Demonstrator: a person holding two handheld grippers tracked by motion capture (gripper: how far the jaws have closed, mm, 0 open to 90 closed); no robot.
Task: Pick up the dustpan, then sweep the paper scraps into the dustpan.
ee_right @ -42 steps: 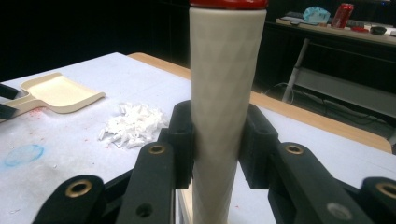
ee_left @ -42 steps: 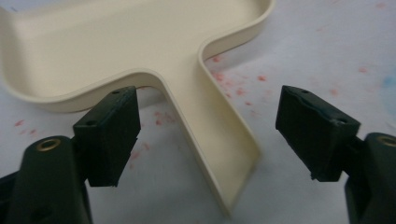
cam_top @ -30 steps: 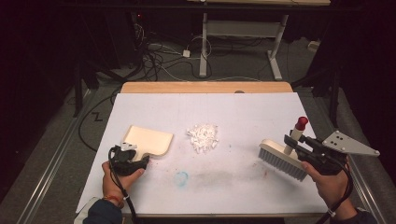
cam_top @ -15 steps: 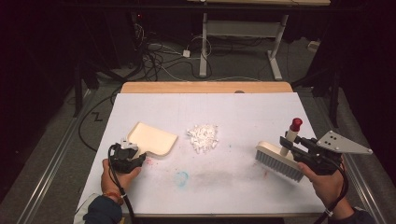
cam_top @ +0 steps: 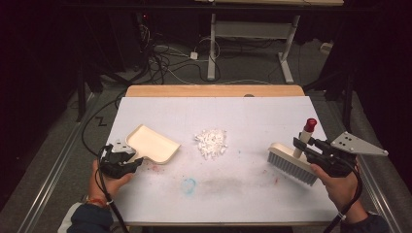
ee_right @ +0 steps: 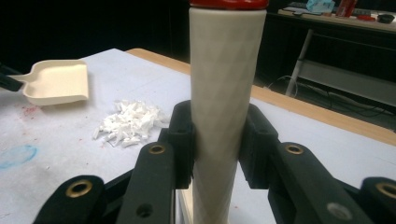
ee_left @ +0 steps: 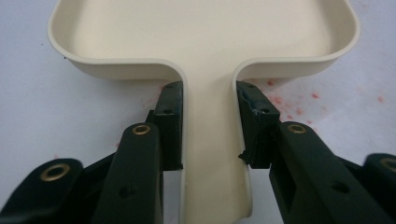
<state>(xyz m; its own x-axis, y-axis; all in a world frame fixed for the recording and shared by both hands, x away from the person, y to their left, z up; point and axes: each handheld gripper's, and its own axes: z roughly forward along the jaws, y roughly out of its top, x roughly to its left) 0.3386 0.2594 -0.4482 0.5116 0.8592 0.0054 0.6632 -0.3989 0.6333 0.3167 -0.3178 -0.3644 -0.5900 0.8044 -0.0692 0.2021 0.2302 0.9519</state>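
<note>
Plainly, the left gripper [cam_top: 127, 156] is clamped on the flat handle of the cream dustpan [cam_top: 151, 144]: in the left gripper view its jaws have just been closing, and both black pads [ee_left: 169, 122] now press the handle's two edges, with the dustpan [ee_left: 201, 42] spreading out beyond them. From above, the pan sits at the left of the white table cover [cam_top: 252, 116], its open mouth turned toward the middle of the table, and the left hand [cam_top: 108, 180] wraps the gripper body from below.

The right gripper [cam_top: 307, 145] is closed on the upright handle of the brush [cam_top: 290, 162]. In the right gripper view the pale, textured brush handle [ee_right: 224, 93] stands straight between the pads, topped by a red cap [cam_top: 310, 124]. The brush head lies at the right of the cover, bristles toward the person, and the right hand [cam_top: 340, 187] holds the gripper with its grey three-cornered plate pointing right.

Between the two tools, well apart from both, lies a small pile of white scraps [cam_top: 211, 142] near the middle of the cover. Nearer the person, a blue smudge [cam_top: 189, 184] and faint red specks mark the cover. Behind it shows a wooden table edge [cam_top: 214, 91].
</note>
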